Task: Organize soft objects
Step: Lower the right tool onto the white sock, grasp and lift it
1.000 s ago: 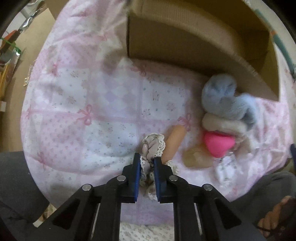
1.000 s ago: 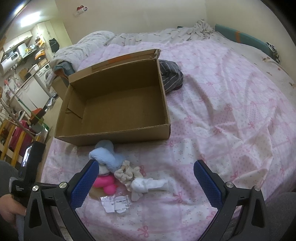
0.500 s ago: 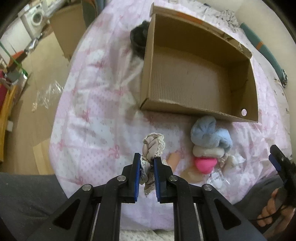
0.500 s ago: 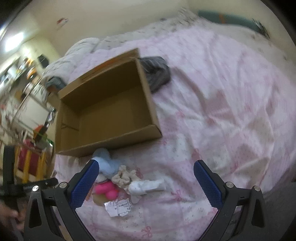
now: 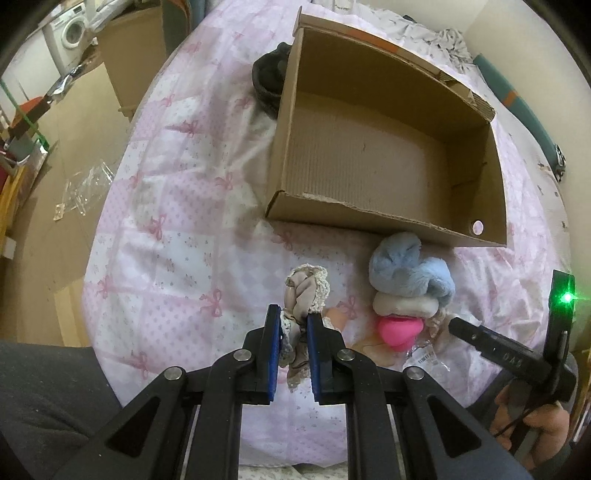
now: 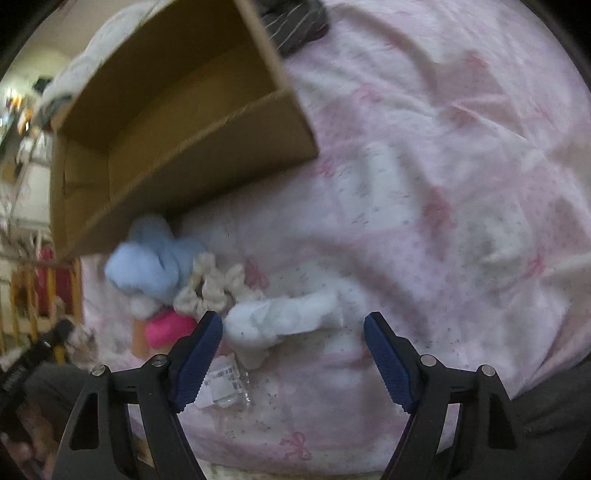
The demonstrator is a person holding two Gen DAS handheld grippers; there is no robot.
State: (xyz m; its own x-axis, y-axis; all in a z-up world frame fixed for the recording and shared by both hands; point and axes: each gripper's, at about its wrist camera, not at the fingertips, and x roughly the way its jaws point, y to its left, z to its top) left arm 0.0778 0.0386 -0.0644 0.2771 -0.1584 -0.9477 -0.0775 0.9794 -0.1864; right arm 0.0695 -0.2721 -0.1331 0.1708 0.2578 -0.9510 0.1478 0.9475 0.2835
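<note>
My left gripper (image 5: 292, 328) is shut on a beige lace-trimmed scrunchie (image 5: 304, 286), held above the pink bedspread. An open cardboard box (image 5: 384, 221) lies beyond it. To the right sits a pile: a blue fluffy item (image 5: 410, 271), a cream roll (image 5: 404, 304) and a pink heart-shaped piece (image 5: 399, 330). In the right wrist view my right gripper (image 6: 293, 334) hangs low over a white sock (image 6: 280, 315), its jaws closing, with the sock between them untouched. The blue fluffy item (image 6: 147, 264), a cream scrunchie (image 6: 212, 288) and the pink piece (image 6: 166, 328) lie left of it.
A dark striped garment (image 6: 291, 22) lies behind the box (image 6: 177, 129). A clear plastic wrapper with a label (image 6: 225, 384) sits near the bed's front edge. Beside the bed are flat cardboard sheets (image 5: 122, 81) and a washing machine (image 5: 68, 31). A hand (image 5: 532, 421) holds the right gripper.
The left gripper rose with the scrunchie, bringing the whole box into view. The right gripper dropped toward the white sock and its jaws narrowed.
</note>
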